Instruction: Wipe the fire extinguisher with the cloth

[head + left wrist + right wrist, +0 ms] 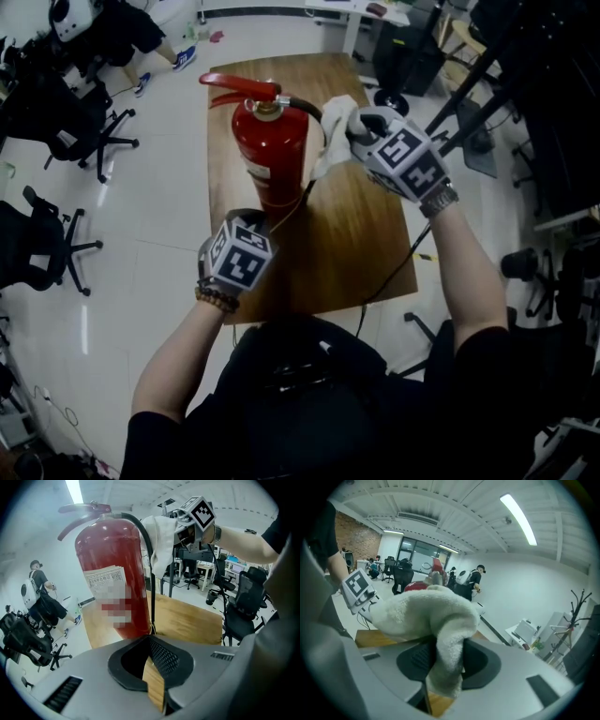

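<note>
Left gripper [151, 641], jaws closed and empty, sits beside the fire extinguisher [270, 150] on the bench [366, 244]; right gripper [440, 663] jaws grip the cloth [426, 613].

Open-plan office / lab-type workspace. Evidence: black swivel chairs [94, 141] on castors scattered over a glossy white floor [159, 216]. Rows of white workstations [206, 568] w/ more chairs in the bkgd. Wooden desk [366, 234] stands alone mid-floor, w/ a cable [394, 274] running off its edge. Ceiling strip light [518, 513] on white beams, brick wall [351, 538] + big glazed partition [424, 555] at the far end. Several ppl around, incl. a person [40, 595] w/ a backpack.
</note>
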### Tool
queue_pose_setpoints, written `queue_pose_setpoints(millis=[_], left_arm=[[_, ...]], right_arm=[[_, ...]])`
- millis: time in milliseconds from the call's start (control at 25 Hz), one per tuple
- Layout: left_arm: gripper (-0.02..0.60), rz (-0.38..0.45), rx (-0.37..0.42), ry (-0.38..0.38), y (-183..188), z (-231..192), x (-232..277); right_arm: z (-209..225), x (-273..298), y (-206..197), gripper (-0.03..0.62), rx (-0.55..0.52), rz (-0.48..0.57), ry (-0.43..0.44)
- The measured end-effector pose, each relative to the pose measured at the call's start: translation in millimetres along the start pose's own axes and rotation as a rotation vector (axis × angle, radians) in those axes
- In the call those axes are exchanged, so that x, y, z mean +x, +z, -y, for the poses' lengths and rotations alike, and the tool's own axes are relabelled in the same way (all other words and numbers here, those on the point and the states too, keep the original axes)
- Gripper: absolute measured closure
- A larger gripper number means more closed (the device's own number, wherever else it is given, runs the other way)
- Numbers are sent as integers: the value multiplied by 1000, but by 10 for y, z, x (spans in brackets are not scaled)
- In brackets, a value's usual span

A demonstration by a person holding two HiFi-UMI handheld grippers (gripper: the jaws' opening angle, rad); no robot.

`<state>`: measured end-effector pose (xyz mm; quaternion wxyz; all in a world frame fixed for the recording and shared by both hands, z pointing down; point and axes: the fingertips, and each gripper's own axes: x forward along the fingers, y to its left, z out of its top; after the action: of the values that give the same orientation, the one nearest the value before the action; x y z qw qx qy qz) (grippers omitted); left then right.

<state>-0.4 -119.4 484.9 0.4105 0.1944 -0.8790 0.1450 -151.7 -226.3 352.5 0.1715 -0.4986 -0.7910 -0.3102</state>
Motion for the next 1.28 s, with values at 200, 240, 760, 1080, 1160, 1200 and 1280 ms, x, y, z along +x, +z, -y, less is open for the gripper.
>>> queue_pose_setpoints(millis=[200, 240, 760, 1080, 1160, 1200, 1280], left_arm=[[581, -32, -15, 20, -58, 55, 51], [581, -37, -18, 23, -65, 66, 59], [581, -91, -79, 58, -285, 105, 125], [581, -115, -118, 78, -384, 74, 145], [581, -121, -127, 81, -409, 74, 151], [581, -124, -132, 82, -425, 77, 154], [581, -131, -146, 85, -458, 89, 154]], right_arm=[[-109, 188, -270, 437, 34, 0, 43], [-134, 227, -315, 437, 39, 3, 51], [-573, 833, -1032, 437, 124, -69, 152], [-760, 1137, -1292, 437, 133, -113, 191], [-818, 1216, -1367, 437, 137, -129, 204], [-849, 1258, -1423, 437, 142, -140, 209], [-909, 1331, -1517, 437, 149, -159, 218]])
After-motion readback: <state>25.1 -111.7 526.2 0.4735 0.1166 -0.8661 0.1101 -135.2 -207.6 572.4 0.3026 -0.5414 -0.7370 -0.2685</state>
